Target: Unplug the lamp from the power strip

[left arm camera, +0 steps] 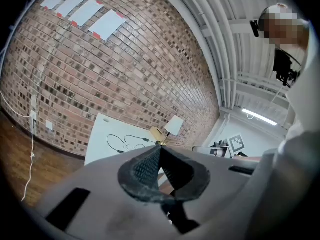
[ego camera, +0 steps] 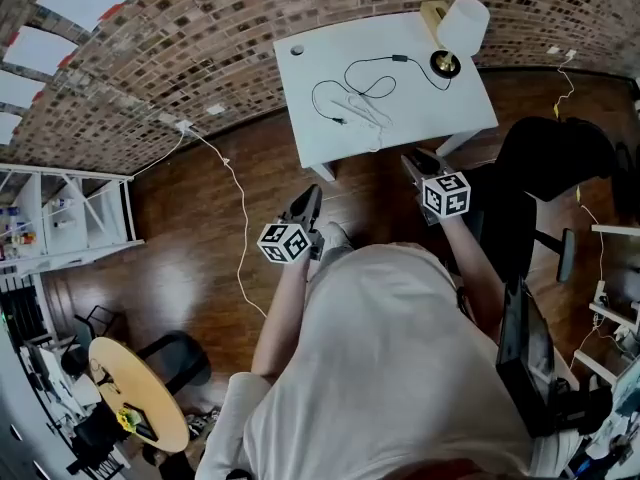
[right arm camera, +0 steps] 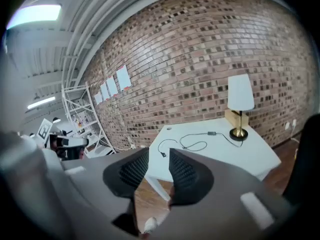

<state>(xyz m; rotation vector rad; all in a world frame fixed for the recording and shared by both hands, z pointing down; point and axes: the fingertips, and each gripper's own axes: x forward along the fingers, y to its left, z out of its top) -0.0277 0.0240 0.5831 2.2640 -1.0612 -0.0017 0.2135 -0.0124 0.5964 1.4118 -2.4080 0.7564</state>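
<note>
left gripper (left arm camera: 159,147) was clenched, empty; right gripper (right arm camera: 159,155) stood released, empty; white table (ego camera: 320,133) bore lamp (ego camera: 457,28) and cord (ego camera: 366,86).

The lamp (ego camera: 460,30), with a white shade and a brass base, stood upright at the table's (ego camera: 320,143) far right corner. Its black cord (ego camera: 399,58) looped leftward, and the plug (ego camera: 341,121) lay beside a faint white power strip (ego camera: 366,111).

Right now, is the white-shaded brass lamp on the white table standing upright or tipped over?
Upright: the white-shaded brass lamp stands on its round base, shade straight above it.
</note>
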